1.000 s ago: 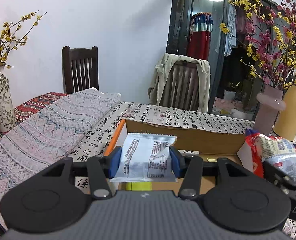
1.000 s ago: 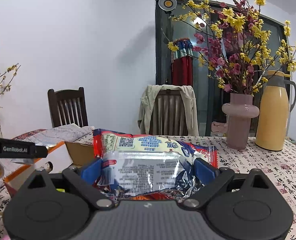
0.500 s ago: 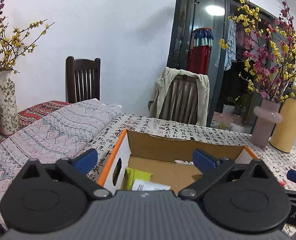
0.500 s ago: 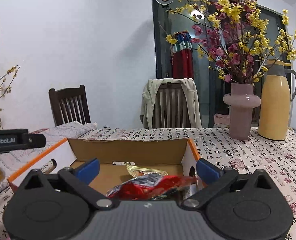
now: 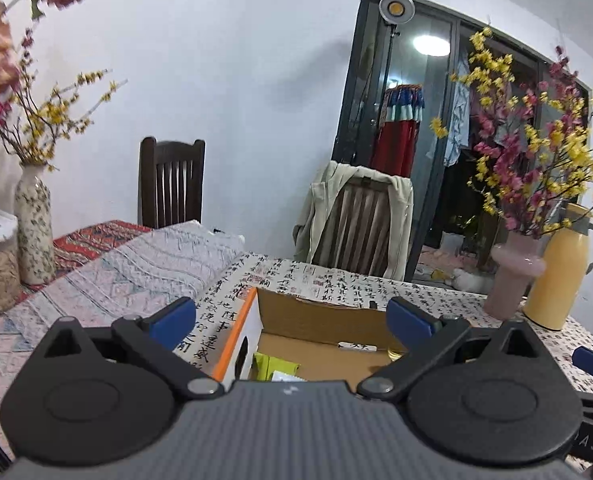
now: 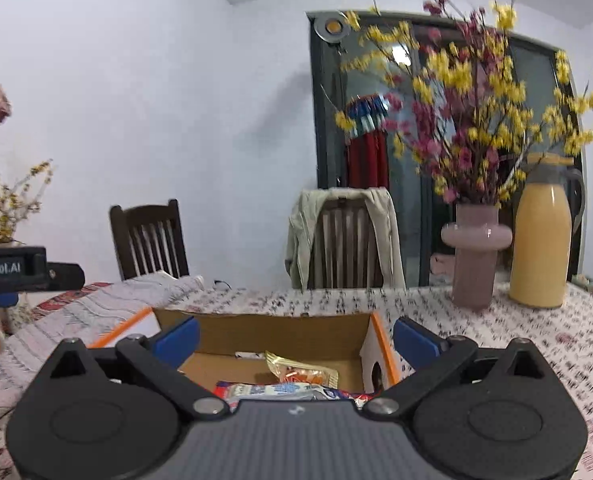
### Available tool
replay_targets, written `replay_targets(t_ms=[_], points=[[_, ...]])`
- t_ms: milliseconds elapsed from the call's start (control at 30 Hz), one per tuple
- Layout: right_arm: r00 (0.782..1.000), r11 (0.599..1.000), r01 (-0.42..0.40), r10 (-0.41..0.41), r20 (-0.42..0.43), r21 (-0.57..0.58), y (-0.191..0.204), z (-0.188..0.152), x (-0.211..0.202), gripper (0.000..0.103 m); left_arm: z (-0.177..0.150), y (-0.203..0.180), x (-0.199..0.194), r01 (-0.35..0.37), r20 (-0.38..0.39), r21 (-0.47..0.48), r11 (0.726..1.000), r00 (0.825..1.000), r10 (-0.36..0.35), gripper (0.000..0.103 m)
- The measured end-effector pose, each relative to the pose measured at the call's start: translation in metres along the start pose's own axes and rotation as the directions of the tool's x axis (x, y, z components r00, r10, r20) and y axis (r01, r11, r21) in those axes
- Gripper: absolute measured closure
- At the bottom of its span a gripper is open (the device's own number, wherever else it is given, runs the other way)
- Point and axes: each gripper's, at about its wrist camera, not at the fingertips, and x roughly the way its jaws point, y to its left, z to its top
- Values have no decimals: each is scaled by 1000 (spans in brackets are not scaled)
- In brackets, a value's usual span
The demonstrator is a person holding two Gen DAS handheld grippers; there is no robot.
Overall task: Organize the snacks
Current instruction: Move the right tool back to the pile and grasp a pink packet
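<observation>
since both the left gripper (image 5: 291,316) and right gripper (image 6: 295,334) are hanging wide open holding nothing, snacks (image 6: 296,378) are sitting inside the cardboard box (image 6: 280,330); guessing more are waiting out of view.

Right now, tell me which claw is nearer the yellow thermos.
Right. The right claw is open at the right end of the cardboard box, the yellow thermos ahead to its right. The left claw, open too, is at the box's left end, farther away.
</observation>
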Motion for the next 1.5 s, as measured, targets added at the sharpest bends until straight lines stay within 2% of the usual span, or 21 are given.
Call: replay_targets(t_ms=[133,300,600,767,1100,1500], points=[[1000,999,-22,22,7,-32,1,-4,-28,0,-6,8,-23,24,-11,14,1000,1000,-24,0],[999,999,-22,20,-37,-49,-5,-24,-53,0,-27,24,-36,19,-62,30,999,998,-17,0],[981,998,29,-38,-189,-52,-24,-78,-70,0,-79,54,-39,-48,-160,78,996,985,60,0],[973,998,51,-54,-225,-20,-32,-95,-67,0,-100,61,-30,-78,-168,83,993,982,91,0],[973,1000,19,-16,-231,11,-36,-96,-65,0,-103,63,-27,-61,-178,59,996,981,71,0],[972,1000,23,-17,-233,21,-38,-95,-63,0,-104,67,-27,-43,-175,32,999,983,48,0]])
